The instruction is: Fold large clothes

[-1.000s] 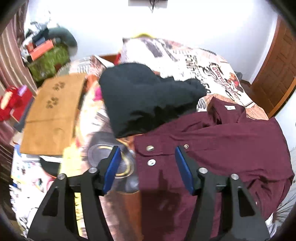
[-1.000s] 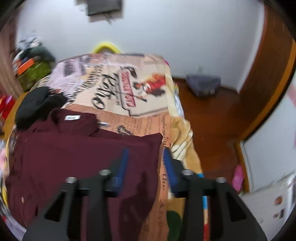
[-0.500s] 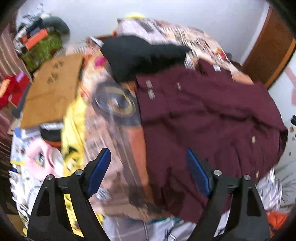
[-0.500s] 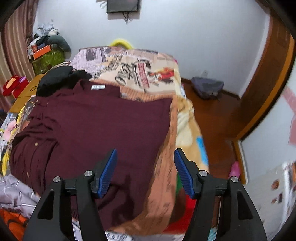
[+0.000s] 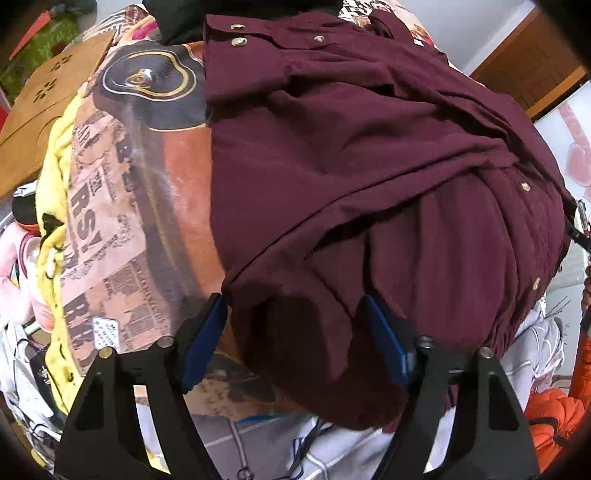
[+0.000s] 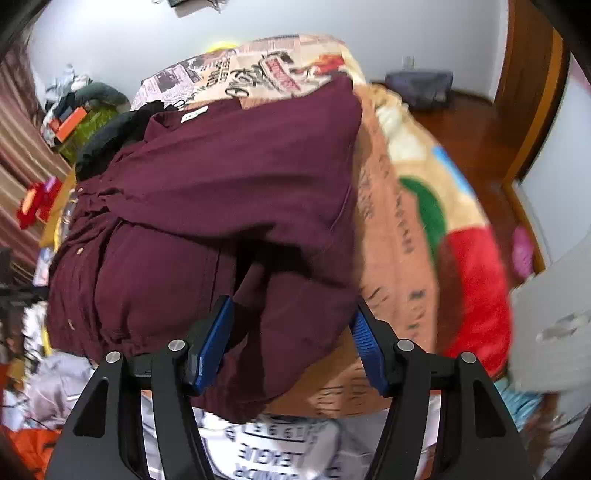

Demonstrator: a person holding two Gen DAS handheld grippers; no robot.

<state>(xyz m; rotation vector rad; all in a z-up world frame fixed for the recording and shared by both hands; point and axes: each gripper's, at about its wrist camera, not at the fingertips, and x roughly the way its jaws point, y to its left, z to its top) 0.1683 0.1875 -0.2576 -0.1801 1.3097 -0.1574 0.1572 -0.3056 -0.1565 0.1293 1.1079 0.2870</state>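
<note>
Between both spread, released pairs of fingers (image 5: 201,339) (image 6: 364,341) lies the maroon shirt's (image 5: 369,155) (image 6: 236,192) near hem.

Since one second ago, the left gripper (image 5: 295,332) has been withdrawn from the buttoned cuff end of the maroon shirt (image 5: 369,166) to its near hem, where a hanging fold is now bracketed between the spread blue pads (image 5: 201,345). The right gripper (image 6: 291,339) has likewise been brought from the far right corner of the shirt (image 6: 229,192) to the near edge, and its jaws have been widened. Cloth now lies between the right pads (image 6: 210,343). The shirt fills a larger part of both views. The black garment (image 5: 170,18) has been pushed to the top edge of the left view.
</note>
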